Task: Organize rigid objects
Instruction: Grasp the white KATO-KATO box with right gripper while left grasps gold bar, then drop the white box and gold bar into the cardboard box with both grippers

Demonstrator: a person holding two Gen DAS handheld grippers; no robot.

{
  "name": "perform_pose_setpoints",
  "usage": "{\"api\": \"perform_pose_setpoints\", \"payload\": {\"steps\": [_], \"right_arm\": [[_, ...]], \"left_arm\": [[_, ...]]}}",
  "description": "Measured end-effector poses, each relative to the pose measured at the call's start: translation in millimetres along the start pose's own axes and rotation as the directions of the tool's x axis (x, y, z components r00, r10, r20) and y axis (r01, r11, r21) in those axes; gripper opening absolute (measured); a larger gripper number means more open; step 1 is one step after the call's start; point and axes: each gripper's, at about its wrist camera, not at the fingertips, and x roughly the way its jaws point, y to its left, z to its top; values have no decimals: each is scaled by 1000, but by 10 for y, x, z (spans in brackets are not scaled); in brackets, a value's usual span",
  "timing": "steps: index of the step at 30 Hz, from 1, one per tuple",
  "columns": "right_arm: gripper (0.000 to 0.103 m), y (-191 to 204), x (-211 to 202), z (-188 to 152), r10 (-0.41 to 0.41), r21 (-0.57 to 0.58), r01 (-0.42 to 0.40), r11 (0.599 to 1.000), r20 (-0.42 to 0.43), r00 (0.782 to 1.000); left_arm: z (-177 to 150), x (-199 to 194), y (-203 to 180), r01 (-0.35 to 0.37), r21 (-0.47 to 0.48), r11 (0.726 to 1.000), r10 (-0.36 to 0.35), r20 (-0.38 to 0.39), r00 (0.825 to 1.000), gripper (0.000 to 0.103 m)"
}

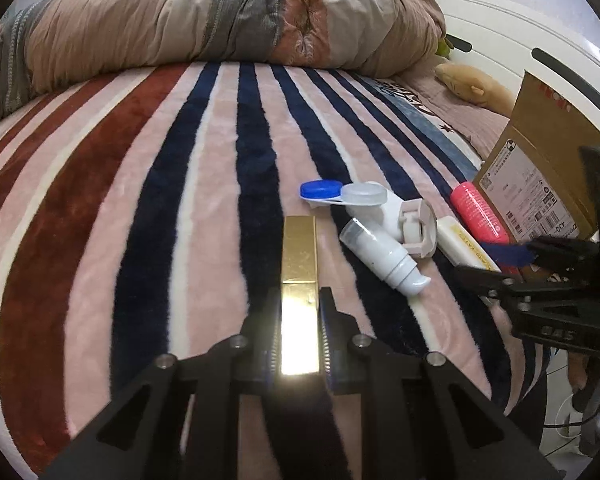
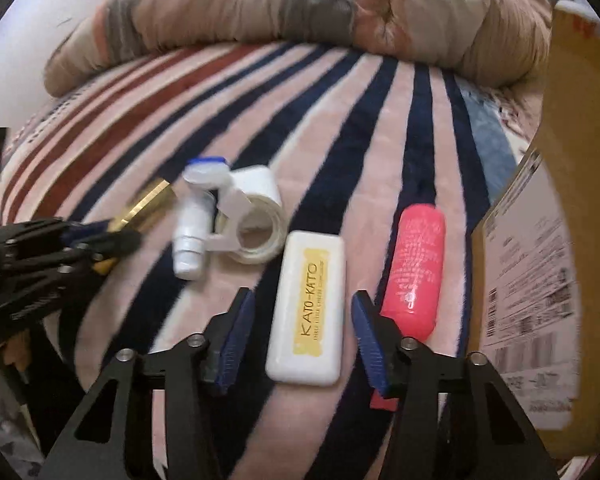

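Observation:
My left gripper (image 1: 299,300) is shut on a long gold box (image 1: 299,252) that points away over the striped blanket (image 1: 140,200); it also shows in the right wrist view (image 2: 148,206). My right gripper (image 2: 303,312) is open, its fingers on either side of a white KATO-KATO case (image 2: 310,304) that lies on the blanket. A pink tube (image 2: 416,268) lies just right of it. A white pump bottle (image 1: 384,258), a tape dispenser (image 2: 252,216) and a blue-and-clear lens case (image 1: 340,194) lie between the two grippers.
A cardboard box (image 2: 540,260) with shipping labels stands at the right edge of the bed. A rolled duvet (image 1: 220,20) lies across the far side. A plush toy (image 1: 472,86) and a white headboard (image 1: 520,40) are at the far right.

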Motion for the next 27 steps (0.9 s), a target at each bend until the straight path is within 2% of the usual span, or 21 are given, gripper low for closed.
{"api": "perform_pose_setpoints", "payload": {"steps": [2, 7, 12, 14, 15, 17, 19, 22, 24, 27], "right_arm": [[32, -17, 80, -16, 0, 5, 0, 1000, -13, 1000], [31, -29, 8, -1, -16, 5, 16, 1000, 32, 999], [31, 128, -575, -12, 49, -49, -43, 998, 149, 988], [31, 168, -988, 43, 96, -71, -81, 994, 229, 969], [31, 150, -1288, 80, 111, -82, -91, 992, 290, 950], [31, 45, -1712, 129, 89, -82, -62, 995, 375, 923], [31, -216, -2064, 154, 24, -24, -15, 1000, 431, 902], [31, -771, -2252, 120, -145, 120, 105, 987, 404, 903], [31, -1115, -2122, 67, -257, 193, 203, 960, 315, 914], [31, -1408, -1792, 5, -295, 231, 250, 940, 191, 936]], "left_arm": [[26, 3, -9, 2, 1, 1000, -2, -2, 1000, 15], [52, -79, -23, -1, 11, 1000, 1, 7, 1000, 15], [58, -110, 21, -13, 8, 1000, 13, 6, 1000, 15], [55, -104, 28, -10, 5, 1000, 10, 2, 1000, 15], [58, -107, 26, -11, 5, 1000, 11, 3, 1000, 15], [62, -104, 28, -10, 6, 1000, 10, 3, 1000, 15], [71, -86, 25, -11, 8, 1000, 11, 0, 1000, 15], [92, -35, 11, -13, 5, 1000, 13, -10, 1000, 15], [102, -2, 1, -17, 3, 1000, 17, -15, 1000, 15], [107, 30, -26, -24, 2, 1000, 24, -17, 1000, 15]]}}
